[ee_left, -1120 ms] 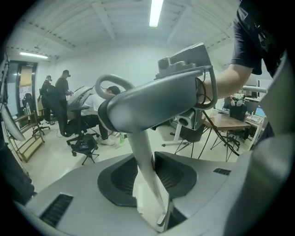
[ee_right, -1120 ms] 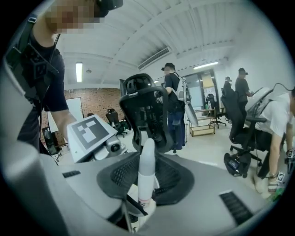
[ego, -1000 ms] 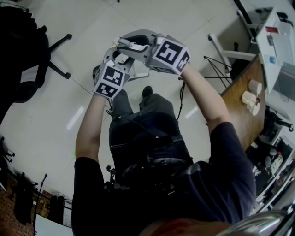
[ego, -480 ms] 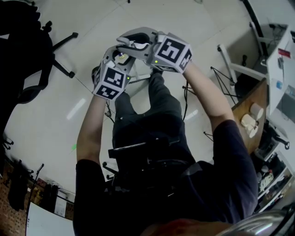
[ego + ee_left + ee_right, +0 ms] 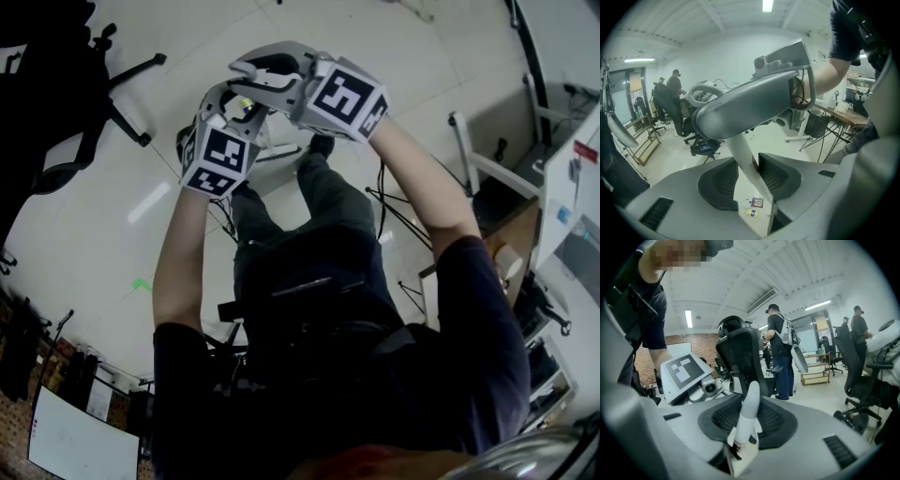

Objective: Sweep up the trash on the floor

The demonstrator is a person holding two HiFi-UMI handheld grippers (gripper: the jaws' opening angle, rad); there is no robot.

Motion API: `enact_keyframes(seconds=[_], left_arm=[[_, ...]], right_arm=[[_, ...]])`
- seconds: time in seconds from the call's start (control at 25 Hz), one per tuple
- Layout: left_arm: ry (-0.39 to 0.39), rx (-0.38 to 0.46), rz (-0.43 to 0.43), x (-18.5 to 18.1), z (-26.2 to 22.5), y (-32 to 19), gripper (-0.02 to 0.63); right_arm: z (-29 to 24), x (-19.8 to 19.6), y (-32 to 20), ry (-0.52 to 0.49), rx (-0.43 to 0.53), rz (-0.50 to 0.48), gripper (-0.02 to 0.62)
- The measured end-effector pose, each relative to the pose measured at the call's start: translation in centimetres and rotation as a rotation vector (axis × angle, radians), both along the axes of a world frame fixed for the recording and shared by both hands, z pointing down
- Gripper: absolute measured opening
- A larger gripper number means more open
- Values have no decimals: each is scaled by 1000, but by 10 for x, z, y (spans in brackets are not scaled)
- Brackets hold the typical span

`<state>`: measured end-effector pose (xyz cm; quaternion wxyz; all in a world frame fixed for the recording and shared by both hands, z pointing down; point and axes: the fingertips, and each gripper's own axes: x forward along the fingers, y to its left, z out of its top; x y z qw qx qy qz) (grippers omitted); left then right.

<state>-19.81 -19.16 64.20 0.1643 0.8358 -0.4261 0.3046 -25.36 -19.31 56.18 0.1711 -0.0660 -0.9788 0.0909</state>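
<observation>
Left gripper (image 5: 752, 177): jaws just opened slightly, yet hold the white plastic pole (image 5: 742, 157); we retighten.
Right gripper (image 5: 747, 422): clamps pole top; we aim at small printed floor wrappers (image 5: 756, 202).

Premises: open-plan office or lab workspace. Evidence: pale tiled floor (image 5: 103, 234); castor office chairs (image 5: 740, 357); wooden desks (image 5: 846, 119) on metal legs at right; ceiling strip lights (image 5: 768, 4); brick wall (image 5: 677, 339) far left; people (image 5: 675, 89) standing at far workstations.
</observation>
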Motion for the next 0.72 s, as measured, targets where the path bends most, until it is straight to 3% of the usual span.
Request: enact_keyframes(seconds=[0.72], left_arm=[[0, 3, 204, 41, -17, -33, 129]], right_arm=[[-19, 43, -40, 12, 52, 178, 123]])
